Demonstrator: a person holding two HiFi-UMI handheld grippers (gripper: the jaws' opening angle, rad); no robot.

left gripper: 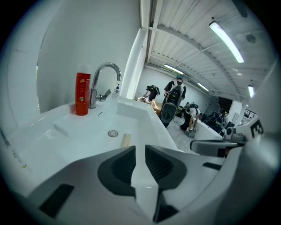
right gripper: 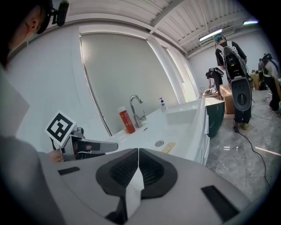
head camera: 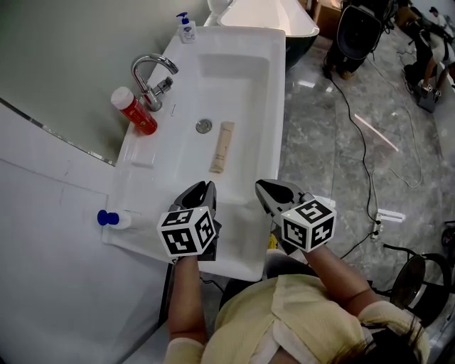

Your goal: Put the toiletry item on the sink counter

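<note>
A beige tube [head camera: 222, 146] lies in the white sink basin [head camera: 242, 85] near the drain [head camera: 204, 126]; it also shows as the tube [left gripper: 126, 139] and the tube [right gripper: 168, 147] in the gripper views. A red bottle [head camera: 135, 111] with a white cap stands on the counter by the faucet [head camera: 153, 75]. A small blue-capped bottle [head camera: 114, 219] lies at the counter's near left corner. My left gripper [head camera: 202, 189] hovers over the sink's near edge, its jaws a little apart with nothing between them [left gripper: 140, 148]. My right gripper [head camera: 265, 187] hangs beside it, jaws touching and empty [right gripper: 138, 151].
A pump bottle [head camera: 186, 28] stands at the far counter corner. A white tub [head camera: 270, 14] lies beyond the sink. Cables [head camera: 355, 135] run over the grey marble floor at the right, with a power strip [head camera: 377, 226] and dark equipment [head camera: 359, 32] nearby.
</note>
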